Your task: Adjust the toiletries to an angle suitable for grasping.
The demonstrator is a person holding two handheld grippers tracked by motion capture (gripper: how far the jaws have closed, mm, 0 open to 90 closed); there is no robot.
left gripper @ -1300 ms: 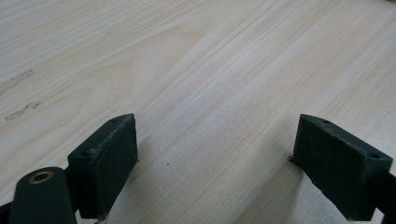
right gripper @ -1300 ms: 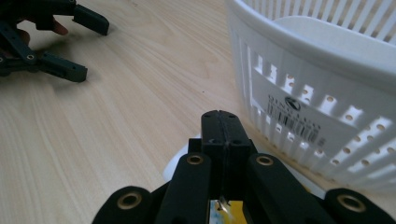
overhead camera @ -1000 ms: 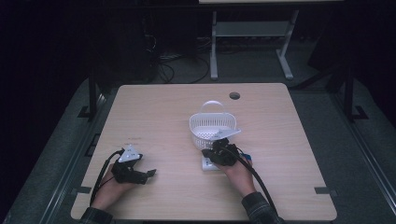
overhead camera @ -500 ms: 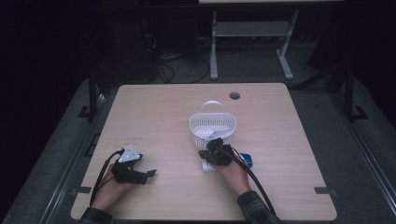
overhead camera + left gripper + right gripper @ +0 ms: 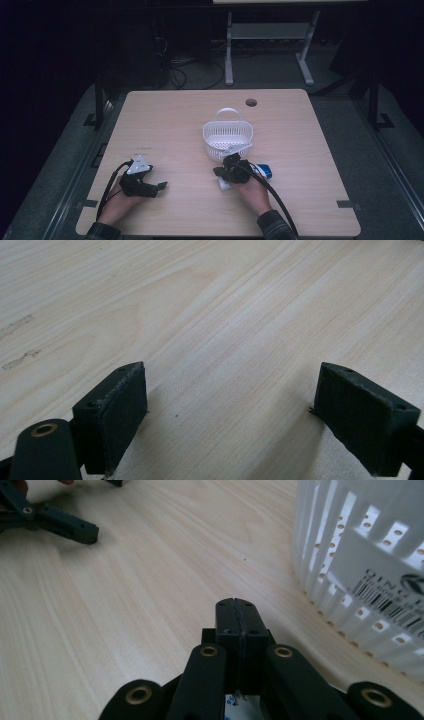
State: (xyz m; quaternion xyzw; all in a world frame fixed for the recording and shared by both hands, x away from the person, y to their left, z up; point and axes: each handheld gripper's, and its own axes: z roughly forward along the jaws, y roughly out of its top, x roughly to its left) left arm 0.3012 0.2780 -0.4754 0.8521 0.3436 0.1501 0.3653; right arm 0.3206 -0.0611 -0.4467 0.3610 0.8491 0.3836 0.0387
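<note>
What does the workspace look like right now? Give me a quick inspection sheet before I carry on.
Surface: light wood-grain table, faint scuff marks, round cable hole near the far edge.
Job's things: white slotted plastic basket with handle, upright mid-table; small white and blue packet lying under the right hand.
Clutter: nothing seen.
Grippers: left gripper resting on the table, fingers wide apart, nothing between them; right gripper beside the basket, fingers pressed together, something white showing below them.
Cables: black cable trailing from the right gripper; another looping from the left.
Surroundings: dark floor, grey metal table frame, loose cords beyond.
</note>
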